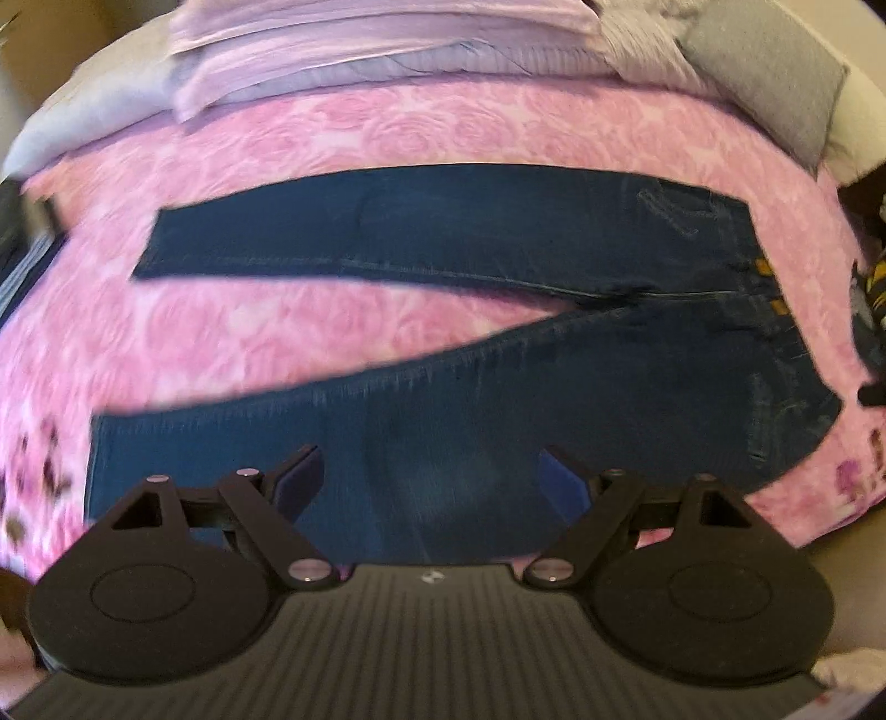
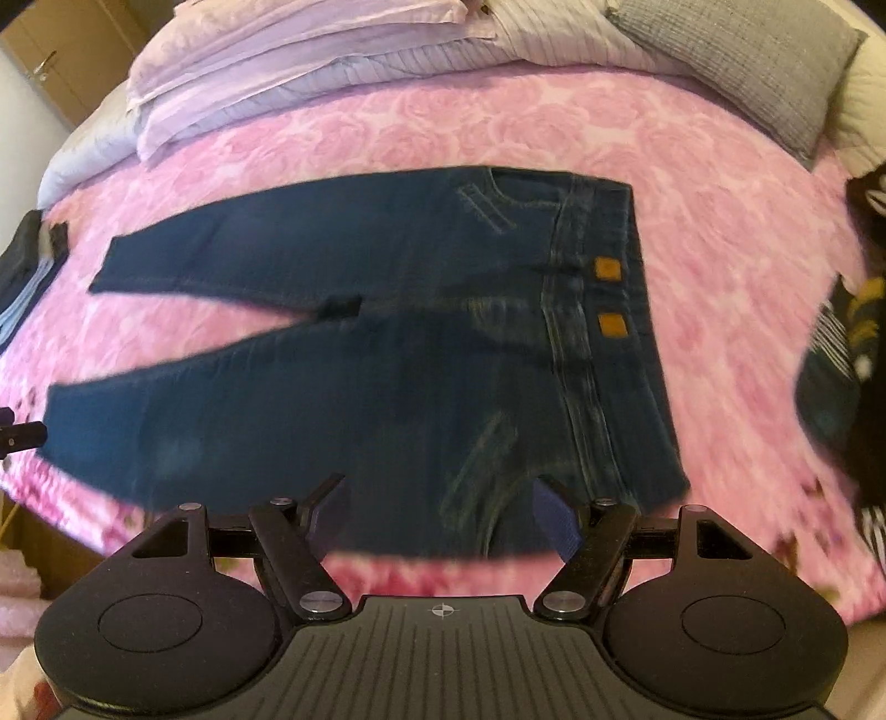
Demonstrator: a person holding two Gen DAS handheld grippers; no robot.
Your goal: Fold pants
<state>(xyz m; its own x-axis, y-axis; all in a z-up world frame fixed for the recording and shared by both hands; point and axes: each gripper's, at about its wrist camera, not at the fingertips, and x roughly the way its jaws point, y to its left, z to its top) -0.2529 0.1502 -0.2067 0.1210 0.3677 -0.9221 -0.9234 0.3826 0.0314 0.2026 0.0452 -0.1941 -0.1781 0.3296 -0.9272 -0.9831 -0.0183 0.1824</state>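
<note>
Dark blue jeans lie flat on a pink rose-patterned bedspread, legs spread in a V toward the left, waistband at the right. In the right wrist view the jeans show two orange patches at the waistband. My left gripper hovers open over the near leg, nothing between its fingers. My right gripper is open above the near hip, close to the waistband's near corner, holding nothing. The tip of the left gripper shows at the left edge of the right wrist view.
Folded lilac bedding and a grey pillow lie along the far side of the bed. Dark patterned clothing sits at the right edge. More garments lie at the left edge. The bed's near edge runs just under the grippers.
</note>
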